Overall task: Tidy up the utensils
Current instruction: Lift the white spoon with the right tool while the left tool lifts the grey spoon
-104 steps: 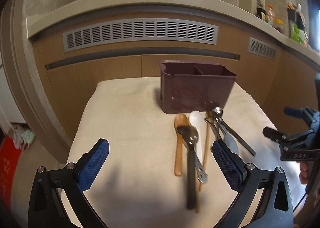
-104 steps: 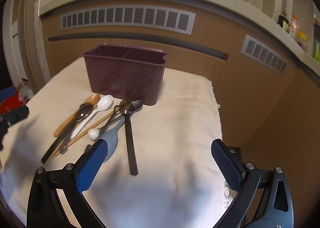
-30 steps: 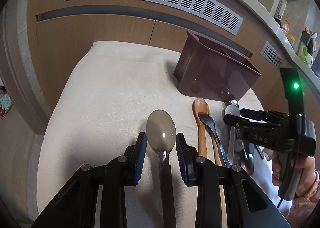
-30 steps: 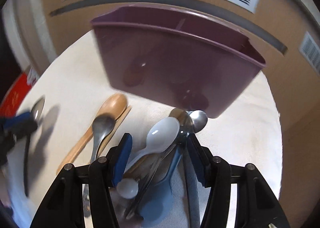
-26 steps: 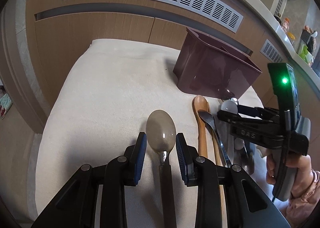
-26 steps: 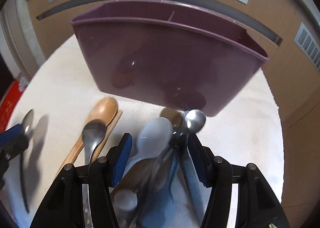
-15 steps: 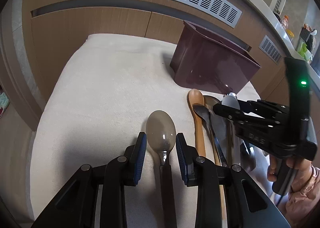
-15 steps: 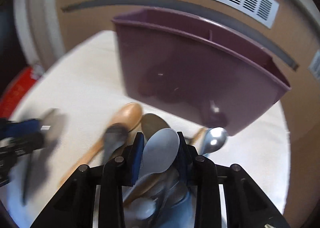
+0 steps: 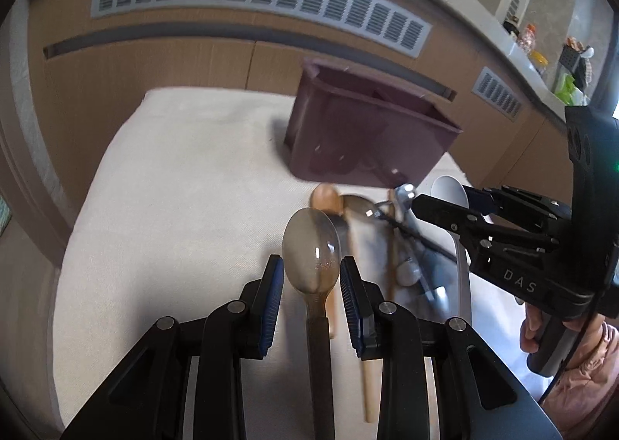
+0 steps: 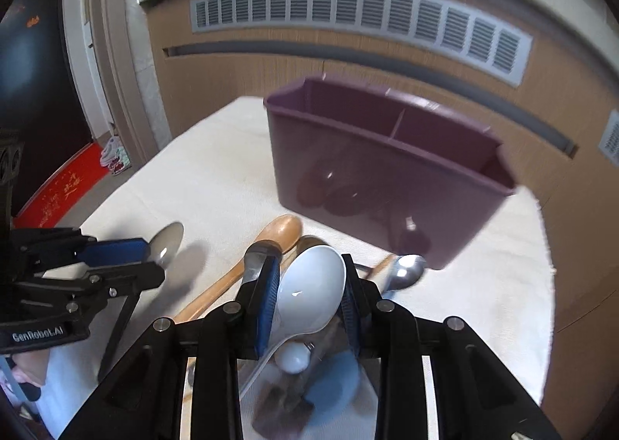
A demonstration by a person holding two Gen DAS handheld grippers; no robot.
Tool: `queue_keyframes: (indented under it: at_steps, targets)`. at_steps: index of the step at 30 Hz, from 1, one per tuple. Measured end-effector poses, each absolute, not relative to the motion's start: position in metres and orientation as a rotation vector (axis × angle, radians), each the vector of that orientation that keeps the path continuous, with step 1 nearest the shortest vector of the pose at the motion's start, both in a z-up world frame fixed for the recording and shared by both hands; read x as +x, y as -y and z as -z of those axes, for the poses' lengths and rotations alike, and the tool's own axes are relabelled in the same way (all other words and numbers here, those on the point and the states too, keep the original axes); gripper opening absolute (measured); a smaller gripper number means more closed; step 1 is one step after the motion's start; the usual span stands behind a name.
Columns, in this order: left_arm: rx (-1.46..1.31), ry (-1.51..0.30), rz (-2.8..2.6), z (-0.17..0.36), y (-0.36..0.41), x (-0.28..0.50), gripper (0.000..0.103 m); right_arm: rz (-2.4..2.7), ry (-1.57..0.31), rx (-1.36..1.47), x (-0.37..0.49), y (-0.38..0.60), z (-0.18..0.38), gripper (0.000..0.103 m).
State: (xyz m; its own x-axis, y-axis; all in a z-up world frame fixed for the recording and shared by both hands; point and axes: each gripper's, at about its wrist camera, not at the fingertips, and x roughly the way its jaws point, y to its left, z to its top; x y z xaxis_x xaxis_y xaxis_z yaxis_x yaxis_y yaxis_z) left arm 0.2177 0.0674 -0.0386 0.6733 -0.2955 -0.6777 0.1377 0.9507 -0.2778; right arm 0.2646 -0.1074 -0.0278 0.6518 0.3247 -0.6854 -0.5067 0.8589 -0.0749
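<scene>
Left hand-held gripper (image 9: 311, 279) clamps a metal spoon (image 9: 311, 250), right hand-held gripper (image 10: 309, 295) a white spoon (image 10: 311, 289); handles hidden.

In the left wrist view, the left gripper (image 9: 311, 279) stood at the bottom centre of the frame, with a metal spoon (image 9: 312, 261) between its fingers. The utensil holder (image 9: 359, 142) sat above it, right of centre, on the cloth-covered table (image 9: 174, 188). A pile of utensils (image 9: 390, 246) lay between the holder and the gripper, with a wooden spoon (image 9: 329, 204) at its left side. The right gripper (image 9: 441, 204) entered from the right edge, with a white spoon (image 9: 450, 190) between its fingers.

In the right wrist view, the holder (image 10: 383, 173) stood in the centre, the left gripper (image 10: 151, 260) at the left edge.
</scene>
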Motion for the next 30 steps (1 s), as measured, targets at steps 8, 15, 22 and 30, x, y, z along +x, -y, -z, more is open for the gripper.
queue_keyframes:
  at_steps: [8, 15, 22, 30]
  targets:
    - [-0.093, -0.501, 0.305, -0.086, -0.028, 0.214, 0.014, -0.367, -0.386, -0.251, 0.233, 0.154, -0.085, 0.028]
    - [-0.046, -0.318, 0.318, -0.179, -0.012, 0.243, 0.014, -0.251, -0.185, -0.241, 0.252, 0.179, -0.171, 0.028]
    - [0.007, -0.533, 0.387, -0.125, -0.001, 0.264, 0.016, -0.249, -0.297, -0.21, 0.263, 0.206, -0.138, 0.028]
    - [0.205, -0.903, 0.638, -0.013, 0.072, 0.295, 0.019, -0.3, -0.525, -0.173, 0.265, 0.239, -0.054, 0.028]
